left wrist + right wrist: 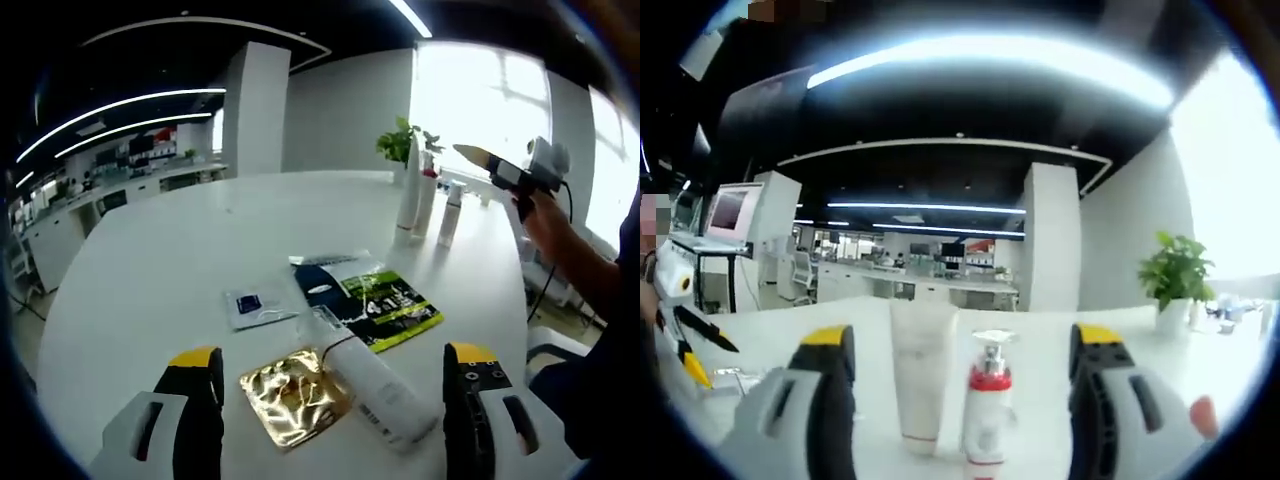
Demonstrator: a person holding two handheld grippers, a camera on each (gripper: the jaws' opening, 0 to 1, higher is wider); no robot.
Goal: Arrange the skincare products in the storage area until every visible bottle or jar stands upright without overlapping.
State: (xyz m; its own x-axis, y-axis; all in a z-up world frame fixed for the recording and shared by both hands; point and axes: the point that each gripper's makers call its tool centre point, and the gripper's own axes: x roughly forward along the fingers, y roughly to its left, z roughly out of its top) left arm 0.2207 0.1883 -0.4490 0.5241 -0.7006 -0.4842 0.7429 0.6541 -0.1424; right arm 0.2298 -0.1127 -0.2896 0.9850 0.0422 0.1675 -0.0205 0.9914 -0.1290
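Flat white tube (377,392), cap away

Your left gripper (335,400): grey-white bodies, black jaws capped yellow. Right gripper (965,400): same grey bodies, black jaws, yellow tips. A thin black cable (548,280) hangs below your hand (548,222); dark sleeve (615,300) alongside.

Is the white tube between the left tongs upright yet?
No. The white tube lies on its side on the table, partly over the gold sachet, between the open left tongs.
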